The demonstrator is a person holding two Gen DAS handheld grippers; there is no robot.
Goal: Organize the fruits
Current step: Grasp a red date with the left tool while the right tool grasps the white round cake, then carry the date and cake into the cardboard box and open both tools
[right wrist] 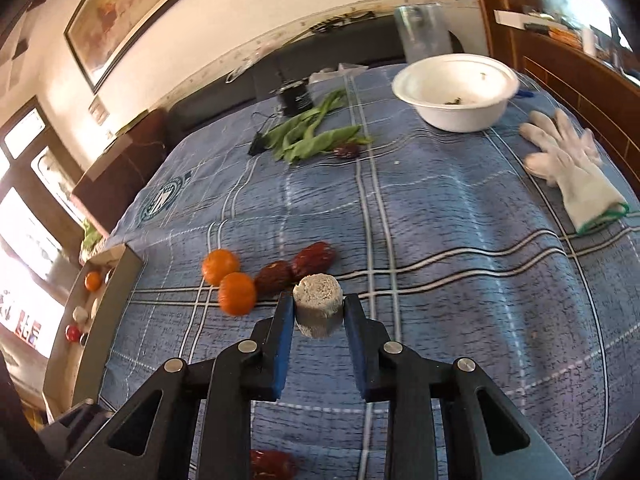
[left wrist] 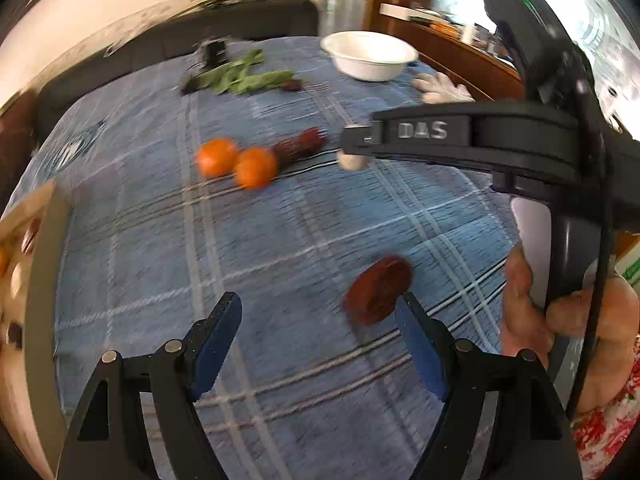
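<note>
The right gripper [right wrist: 316,312] has its fingers clenched on a pale, crumbly cylinder [right wrist: 318,310], lifted just beside two tangerines [right wrist: 230,280] and two red dates [right wrist: 294,268] on the blue plaid worktop [right wrist: 440,260], probably so it can go to the box [right wrist: 116,280] at the left edge, which already holds small fruits. The left gripper [left wrist: 320,332] hangs released over the cloth, its right finger [left wrist: 420,344] just beside another date [left wrist: 378,290], likely its next pick.

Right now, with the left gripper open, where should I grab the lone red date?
Take the red date across its narrow middle, from above. It lies flat and oblong on the cloth, alone, just past the left gripper, whose jaws stand wide open. Turn them across its long axis.
</note>
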